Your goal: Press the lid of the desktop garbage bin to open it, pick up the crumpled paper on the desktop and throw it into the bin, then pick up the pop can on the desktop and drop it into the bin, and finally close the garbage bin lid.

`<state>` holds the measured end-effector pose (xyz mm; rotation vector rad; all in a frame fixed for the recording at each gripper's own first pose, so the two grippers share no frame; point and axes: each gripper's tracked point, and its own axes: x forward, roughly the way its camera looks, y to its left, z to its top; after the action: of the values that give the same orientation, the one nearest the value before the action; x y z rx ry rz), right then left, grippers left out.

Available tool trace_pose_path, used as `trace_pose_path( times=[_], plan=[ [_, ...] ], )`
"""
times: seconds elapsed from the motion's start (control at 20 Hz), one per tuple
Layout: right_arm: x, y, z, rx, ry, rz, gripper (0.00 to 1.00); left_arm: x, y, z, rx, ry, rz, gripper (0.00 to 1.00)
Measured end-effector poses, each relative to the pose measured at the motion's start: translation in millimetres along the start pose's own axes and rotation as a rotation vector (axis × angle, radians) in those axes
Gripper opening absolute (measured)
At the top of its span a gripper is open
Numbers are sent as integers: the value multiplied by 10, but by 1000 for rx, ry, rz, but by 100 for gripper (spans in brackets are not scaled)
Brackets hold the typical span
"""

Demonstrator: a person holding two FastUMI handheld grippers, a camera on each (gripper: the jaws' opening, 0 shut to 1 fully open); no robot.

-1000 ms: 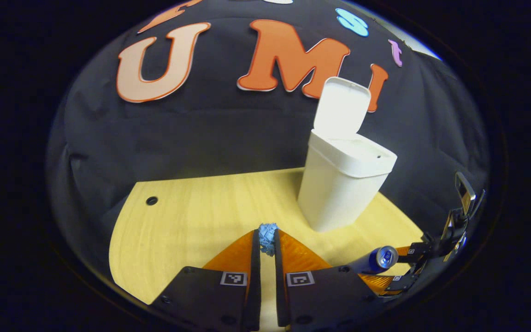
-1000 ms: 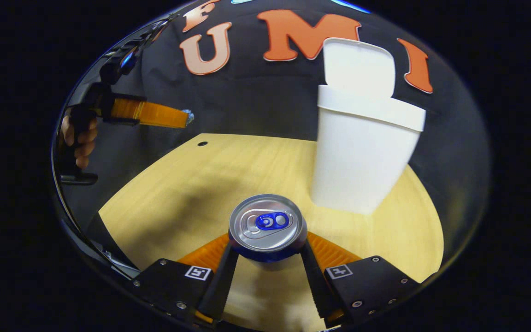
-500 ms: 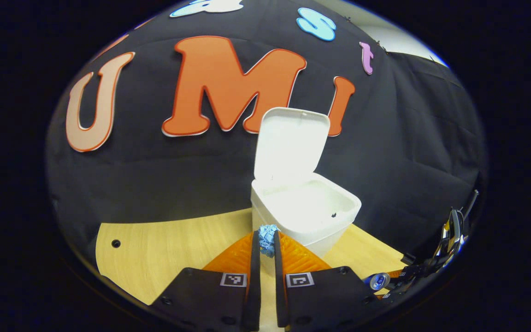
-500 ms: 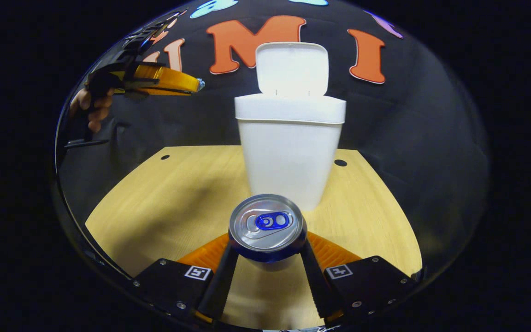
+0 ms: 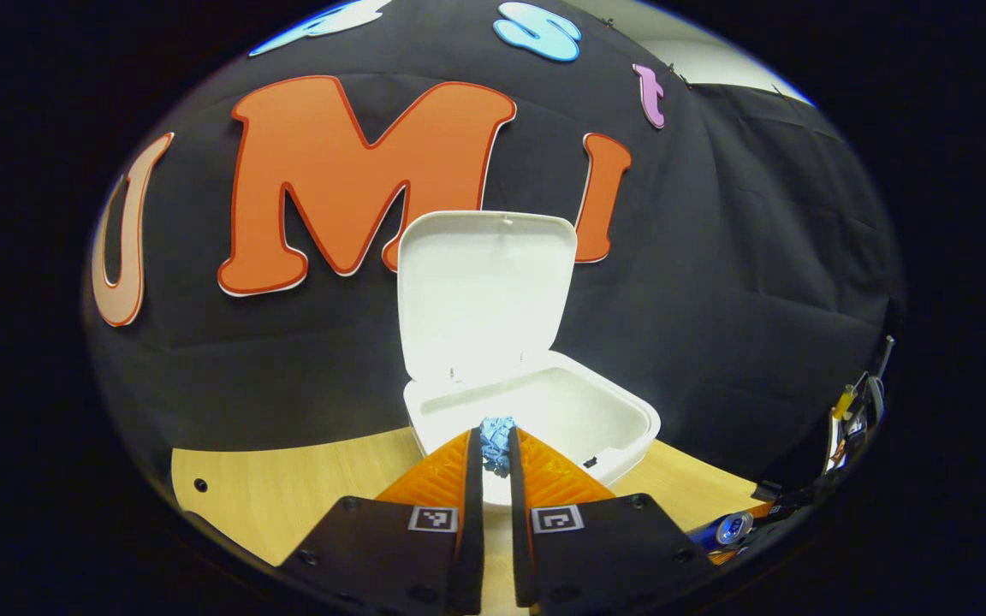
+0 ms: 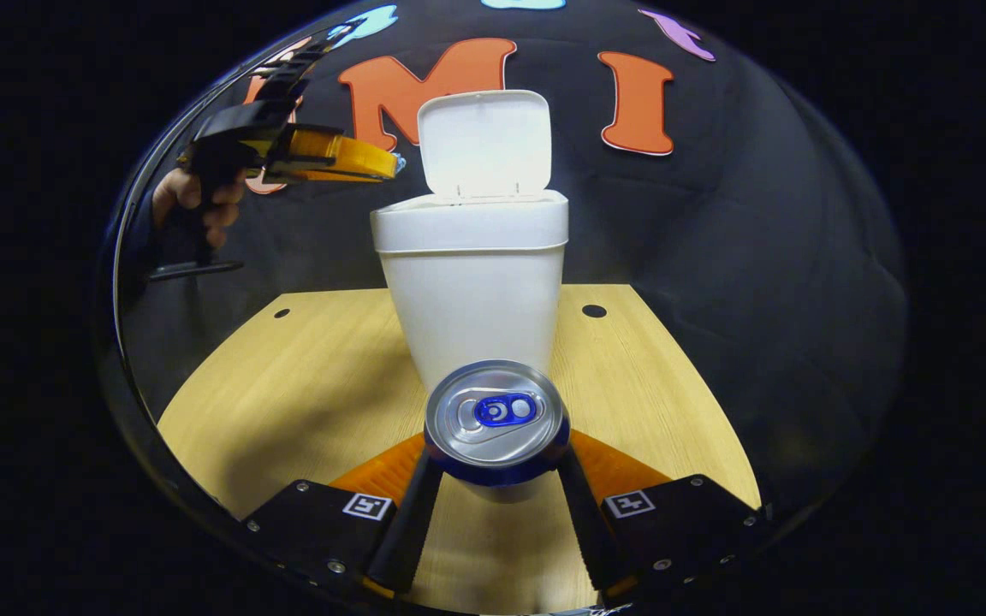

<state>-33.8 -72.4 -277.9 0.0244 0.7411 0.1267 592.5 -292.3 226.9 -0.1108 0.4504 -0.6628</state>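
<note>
The garbage bin (image 5: 536, 419) lid (image 5: 480, 291) stands open. The left hand-held gripper (image 5: 493, 449) pinches the crumpled paper (image 5: 495, 441) near its rim; the right hand-held gripper (image 6: 493, 462) clamps the pop can (image 6: 493, 423). Both drops and lid closing remain.

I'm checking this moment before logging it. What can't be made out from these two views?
- Bottom of the white plastic bin: left gripper view, hidden by its near rim.
- Blue crumpled paper: mostly covered by the left gripper.
- Blue pop can body: right gripper view, hidden behind its silver top, held in the right gripper.
</note>
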Motion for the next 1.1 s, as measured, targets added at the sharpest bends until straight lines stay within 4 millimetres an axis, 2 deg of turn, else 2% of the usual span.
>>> trace_pose_path(
  times=[0.25, 0.3, 0.35, 0.4, 0.45, 0.5, 0.55, 0.7, 0.8, 0.85, 0.9, 0.95, 1.0, 1.05, 1.1],
  plan=[
    [-14, -85, 289, -15, -46, 25, 75, 99, -103, 30, 27, -21, -3, 29],
    [-35, -112, 335, -16, -57, 26, 75, 79, -120, 49, 39, -27, -4, 37],
    [-49, -134, 398, -18, -63, 29, 75, 80, -121, 47, 50, -28, 6, 39],
    [-87, -168, 438, -18, -75, 30, 75, 77, -131, 38, 53, -23, 7, 50],
    [-91, -183, 519, -23, -86, 34, 75, 52, -130, 46, 54, -29, 15, 55],
    [-96, -195, 590, -28, -99, 37, 75, 22, -122, 53, 49, -37, 20, 67],
    [-104, -204, 671, -30, -106, 36, 75, -33, -120, 21, 42, -42, 24, 73],
    [-134, -179, 933, -39, -132, 35, 75, -293, 9, -69, 54, -43, 47, 92],
    [-177, -164, 1113, -46, -157, 21, 75, -524, 121, -143, 58, -44, 63, 91],
    [-188, -135, 1219, -45, -173, 17, 76, -624, 206, -194, 59, -44, 78, 93],
    [-195, -96, 1342, -43, -188, 17, 76, -751, 318, -239, 53, -46, 97, 92],
    [-252, -77, 1352, -43, -205, 16, 75, -872, 415, -287, 43, -48, 116, 92],
    [-243, -59, 1483, -43, -224, 10, 75, -1001, 530, -342, 33, -45, 134, 93],
    [-237, -28, 1616, -45, -241, 8, 70, -1115, 638, -411, 22, -38, 153, 92],
    [-231, 11, 1741, -46, -259, 10, 75, -1226, 755, -464, 12, -35, 173, 93]
  ],
)
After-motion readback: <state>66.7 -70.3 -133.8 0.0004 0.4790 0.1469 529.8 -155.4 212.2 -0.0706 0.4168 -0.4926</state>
